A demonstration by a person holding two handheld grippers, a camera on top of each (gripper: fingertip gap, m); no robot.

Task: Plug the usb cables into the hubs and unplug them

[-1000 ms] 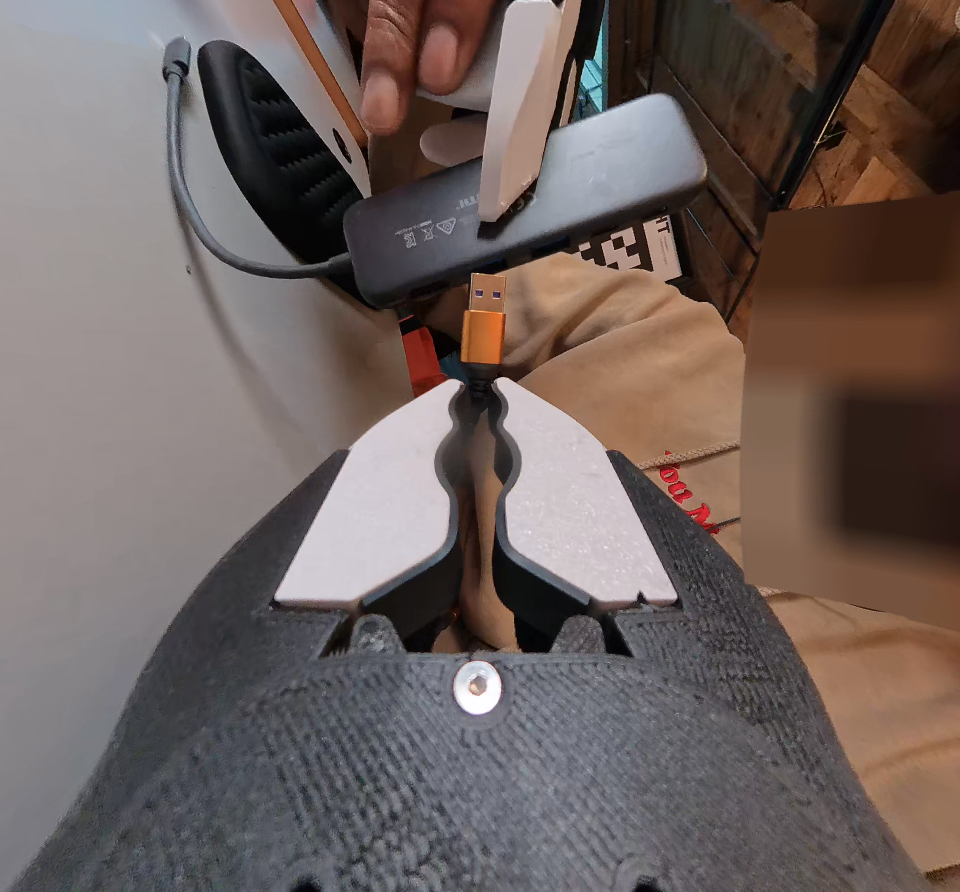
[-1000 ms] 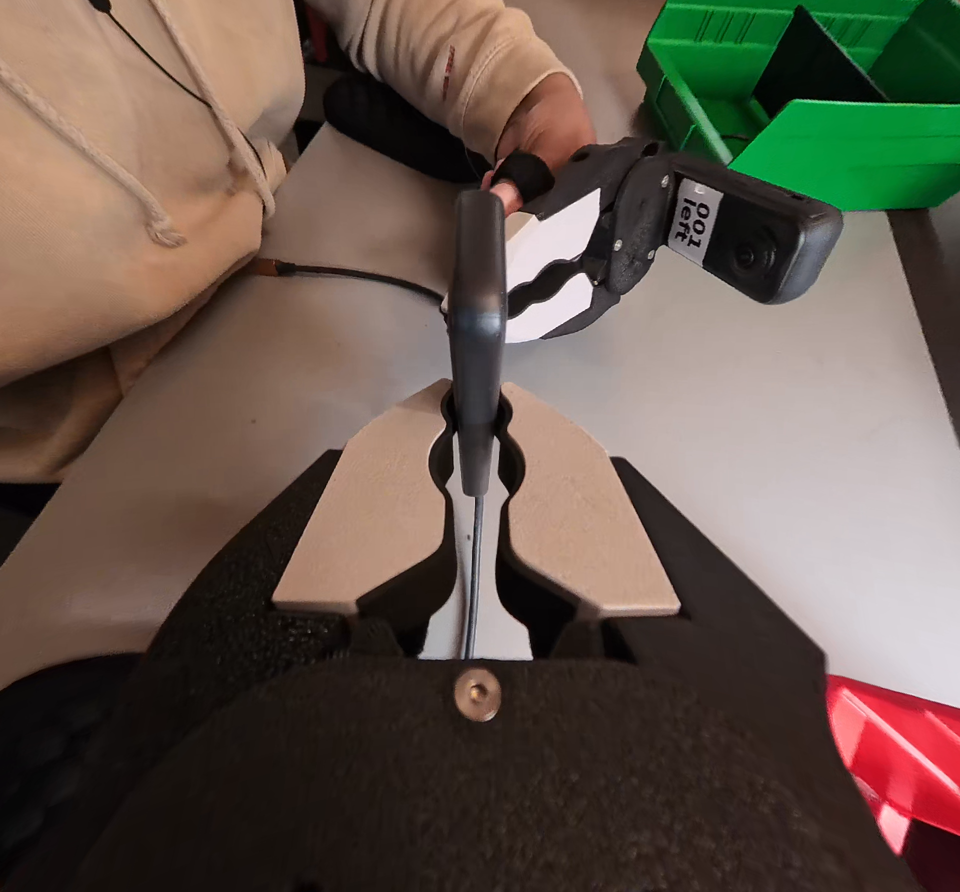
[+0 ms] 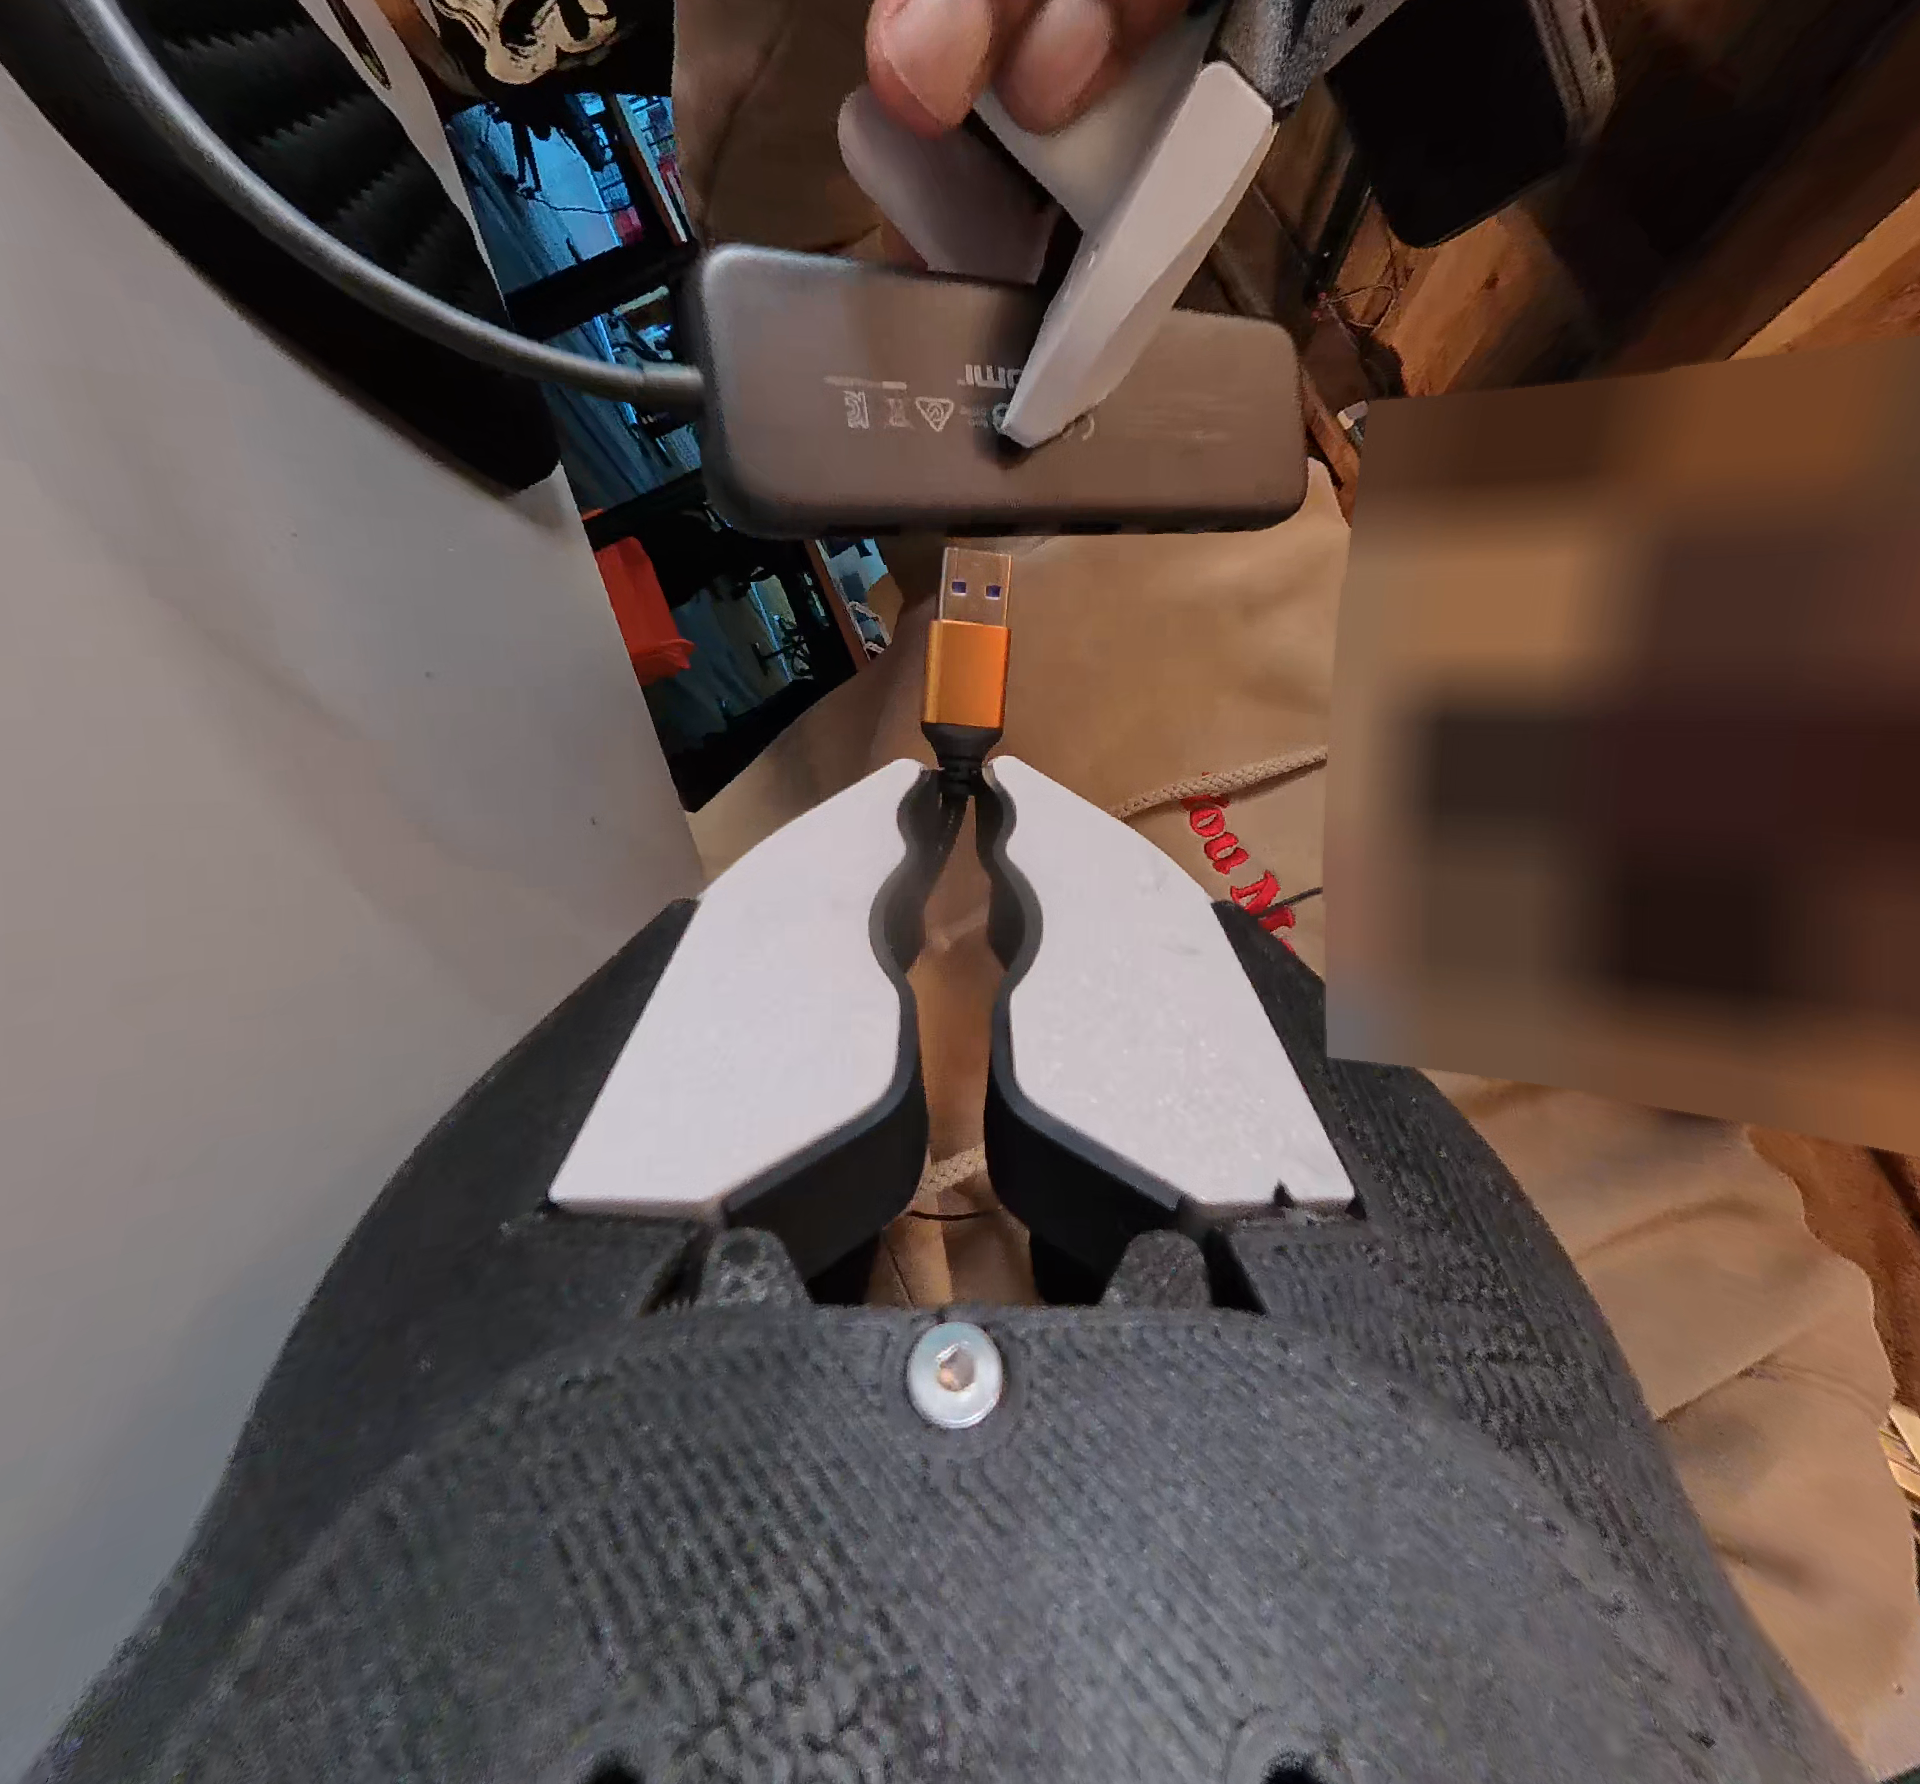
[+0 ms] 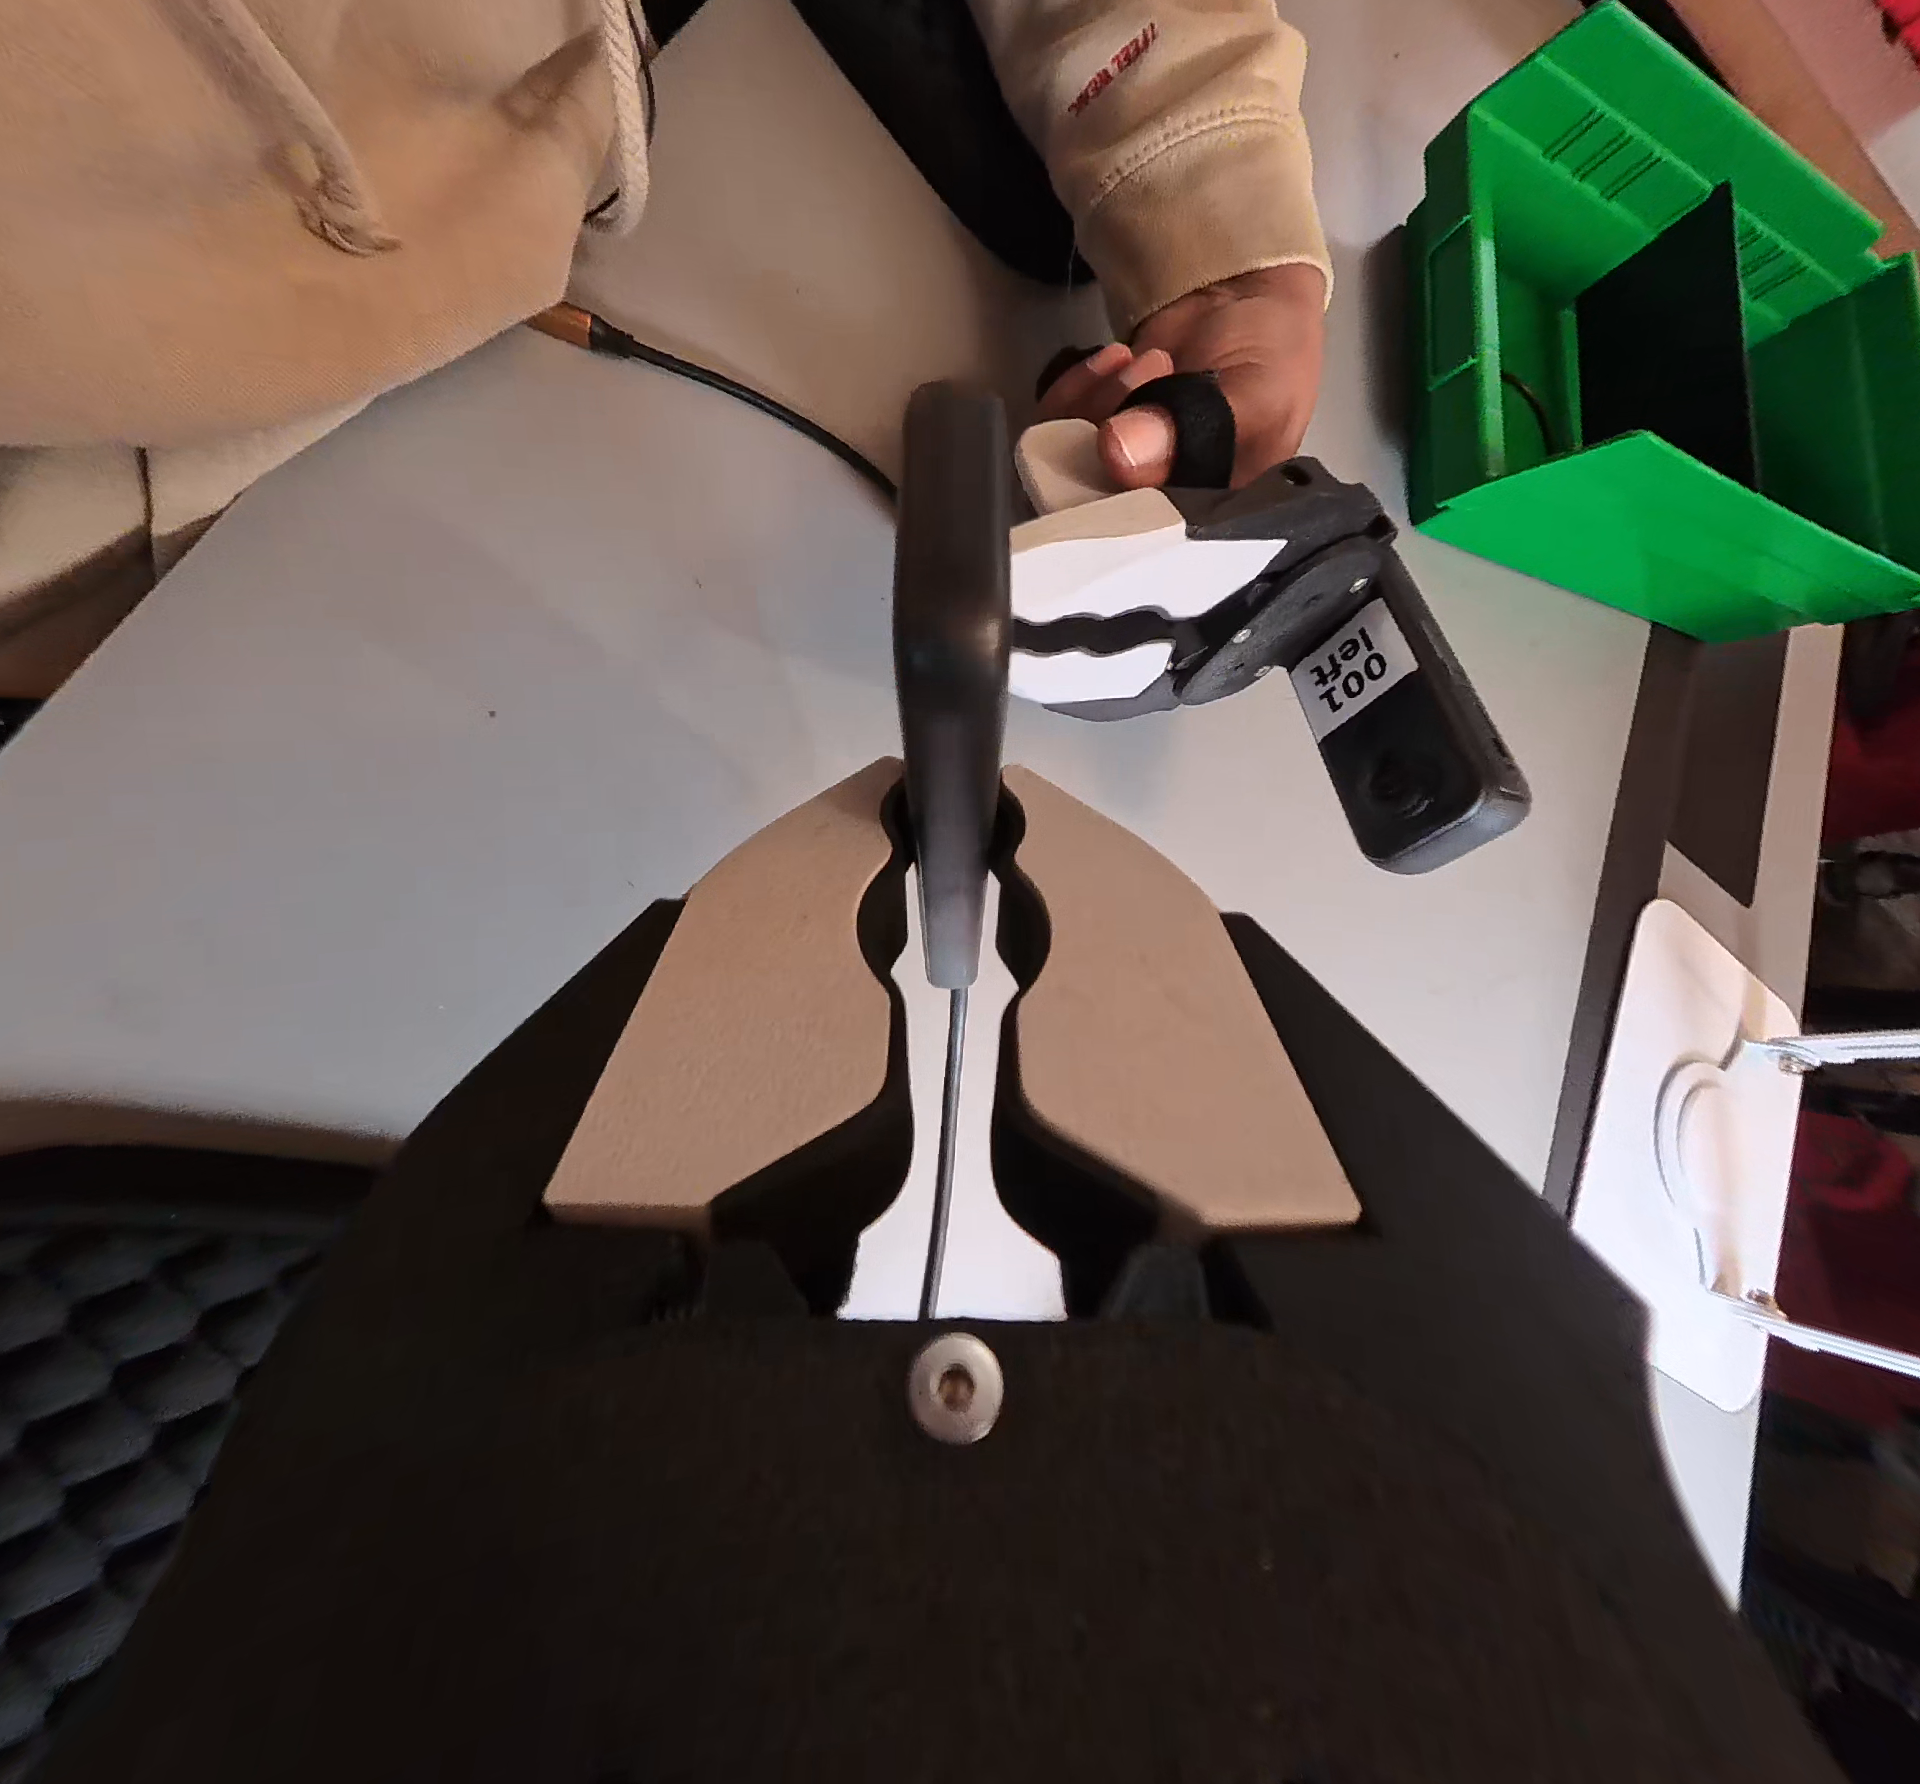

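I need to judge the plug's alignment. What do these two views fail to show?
- Hub ports: left wrist view, on the edge turned away.
- Orange USB plug: right wrist view, hidden behind the hub.
- Hub cable's far end: left wrist view, cut by the frame edge.

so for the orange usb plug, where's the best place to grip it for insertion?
Probably on the orange shell, not the cable. The left gripper is pinching the black strain relief just behind it, so the plug can flex as it meets the hub. Come from behind along the plug's axis, jaws across the shell's flat sides, leaving the metal tip clear for the port.
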